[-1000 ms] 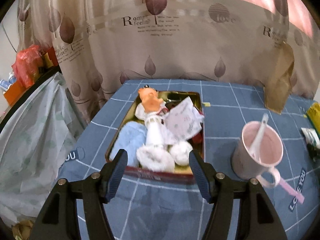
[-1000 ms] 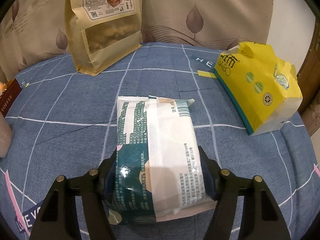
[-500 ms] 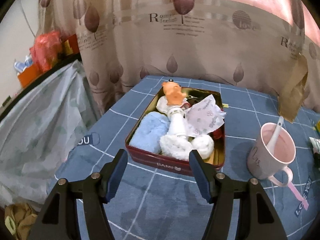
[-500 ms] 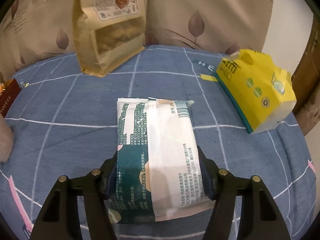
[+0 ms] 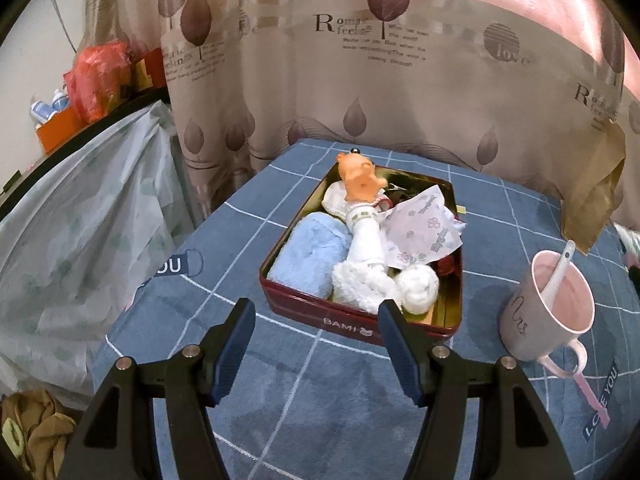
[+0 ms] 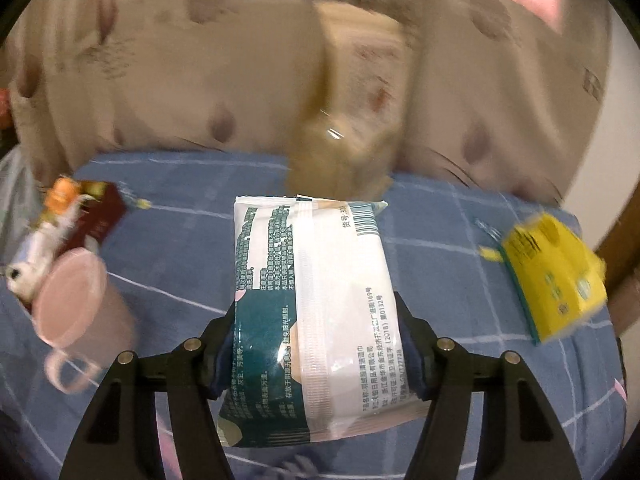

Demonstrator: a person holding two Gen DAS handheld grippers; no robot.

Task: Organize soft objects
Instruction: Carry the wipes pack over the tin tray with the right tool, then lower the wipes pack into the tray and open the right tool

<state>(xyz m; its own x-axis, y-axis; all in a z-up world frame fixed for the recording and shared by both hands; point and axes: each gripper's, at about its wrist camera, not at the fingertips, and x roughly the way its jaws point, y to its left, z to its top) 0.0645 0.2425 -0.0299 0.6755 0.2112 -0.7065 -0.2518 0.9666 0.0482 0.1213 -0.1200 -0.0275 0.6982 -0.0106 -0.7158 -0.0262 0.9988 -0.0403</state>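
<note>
My right gripper (image 6: 316, 344) is shut on a white and teal wet-wipe pack (image 6: 316, 300) and holds it lifted above the blue tablecloth. My left gripper (image 5: 316, 340) is open and empty, just in front of a dark red tin (image 5: 352, 320). The tin holds a light blue towel (image 5: 308, 256), white fluffy socks (image 5: 384, 280), an orange toy figure (image 5: 360, 176) and a crumpled printed tissue pack (image 5: 424, 228). The tin also shows blurred at the left of the right wrist view (image 6: 100, 220).
A pink mug with a white spoon (image 5: 556, 304) stands right of the tin; it also shows in the right wrist view (image 6: 76, 296). A brown paper snack bag (image 6: 348, 128) stands at the back by the curtain. A yellow tissue pack (image 6: 556, 280) lies right. A plastic-covered heap (image 5: 72, 232) lies off the table's left edge.
My right gripper has lifted the wipe pack off the table and swung left; its view is now blurred and shows the mug and tin. My left gripper has backed away from the tin.
</note>
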